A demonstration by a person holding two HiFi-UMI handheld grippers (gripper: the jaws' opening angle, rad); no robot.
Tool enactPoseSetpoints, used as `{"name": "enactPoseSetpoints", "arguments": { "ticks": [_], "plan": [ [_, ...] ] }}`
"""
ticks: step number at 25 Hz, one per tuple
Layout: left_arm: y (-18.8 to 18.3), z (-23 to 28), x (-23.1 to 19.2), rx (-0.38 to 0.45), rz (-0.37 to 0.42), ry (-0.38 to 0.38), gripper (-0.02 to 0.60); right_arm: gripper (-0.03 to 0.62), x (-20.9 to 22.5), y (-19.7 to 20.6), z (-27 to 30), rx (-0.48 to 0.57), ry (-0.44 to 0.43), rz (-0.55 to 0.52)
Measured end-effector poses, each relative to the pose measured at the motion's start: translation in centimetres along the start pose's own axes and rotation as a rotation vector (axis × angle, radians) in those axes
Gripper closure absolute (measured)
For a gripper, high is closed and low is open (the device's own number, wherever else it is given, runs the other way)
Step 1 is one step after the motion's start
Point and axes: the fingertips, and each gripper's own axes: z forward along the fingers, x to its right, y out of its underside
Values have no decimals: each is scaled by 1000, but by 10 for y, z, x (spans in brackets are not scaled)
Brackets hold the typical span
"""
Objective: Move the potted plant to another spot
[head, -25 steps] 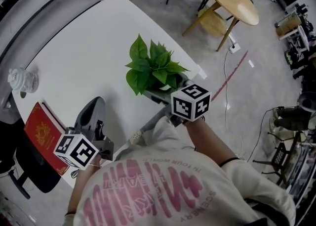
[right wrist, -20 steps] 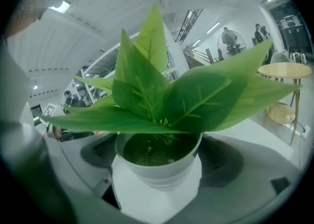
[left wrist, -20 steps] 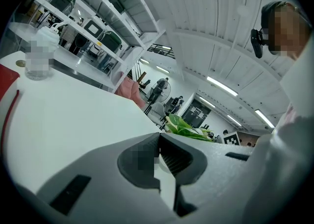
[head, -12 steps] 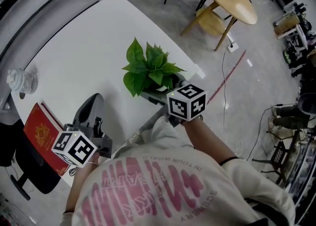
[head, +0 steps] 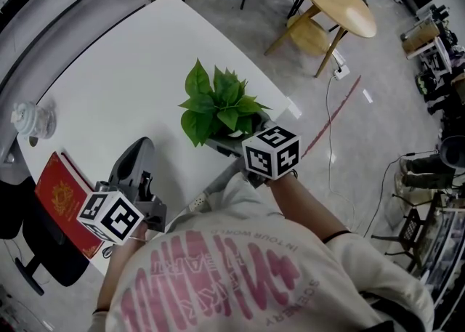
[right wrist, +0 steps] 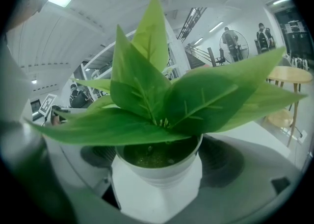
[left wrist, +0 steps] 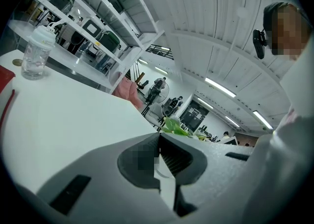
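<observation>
Your right gripper (right wrist: 158, 171) clamps the potted plant (head: 218, 102) by its pot, sparing the leaves, at the near edge of the white table (head: 123, 69). Your left gripper (left wrist: 159, 157), jaws together and empty, sits at that edge, likely to stay clear.

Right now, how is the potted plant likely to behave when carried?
The potted plant has a small white pot that looks rigid and probably light. Its smooth wall might slip in the right gripper. The leaves spread wider than the pot, so it may tip easily.

A red book (head: 64, 196) lies at the white table's (head: 123, 69) edge, a clear bottle (head: 29, 118) near it, a round wooden table (head: 338, 0) beyond.
</observation>
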Motion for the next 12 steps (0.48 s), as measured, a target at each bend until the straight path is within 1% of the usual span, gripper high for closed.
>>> {"name": "enactPoseSetpoints", "arguments": {
  "ticks": [12],
  "plan": [
    [4, -10, 6, 13, -14, 11, 578, 72, -8, 12, -2, -29, 19, -29]
  ]
}}
